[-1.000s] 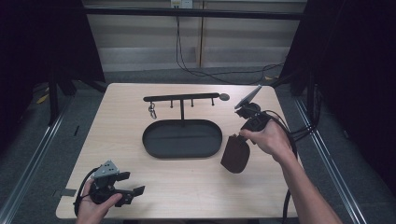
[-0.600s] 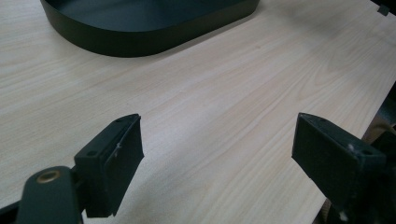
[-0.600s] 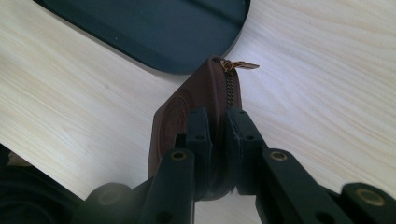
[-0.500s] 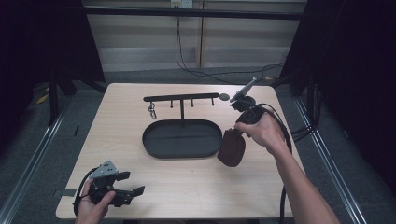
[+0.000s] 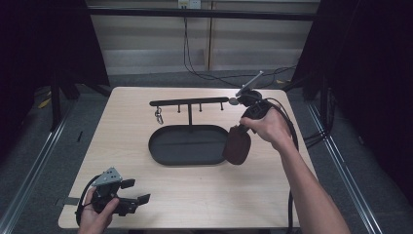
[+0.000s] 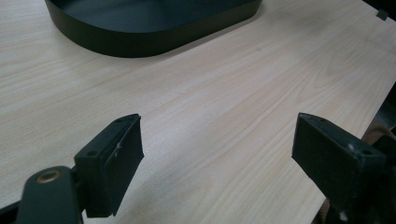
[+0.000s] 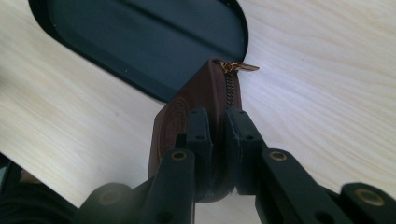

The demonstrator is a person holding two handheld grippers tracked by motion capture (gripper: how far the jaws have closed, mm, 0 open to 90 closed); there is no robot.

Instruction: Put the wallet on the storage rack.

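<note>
Pouch (image 7: 187, 116) of brown leather, with a zipper along its edge and a small golden zipper pull (image 7: 239, 67) at its top, hangs in the air in the right gripper (image 7: 218, 128). The two black fingers (image 7: 200, 135) are clenched on it, one on each flat side, with almost no gap between them. In the high view the pouch (image 5: 237, 145) hangs below the right hand (image 5: 265, 127), over the right end of the dark oval tray (image 5: 187, 156), where its lower part overlaps the tray's rim. In the right gripper view the tray (image 7: 84, 44) lies below and behind the pouch on the light wooden bench (image 7: 327, 107).

A black rack (image 5: 189, 102) with small hooks stands behind the tray, and a metal keyring (image 5: 159, 116) hangs from a hook near its left end.

The left gripper (image 5: 131, 195) rests low at the near left corner of the bench (image 5: 204, 195), well apart from the tray. Its fingers (image 6: 112, 163) are spread wide and hold nothing; between them is bare wood, with the tray's wall (image 6: 140, 39) farther off.
</note>
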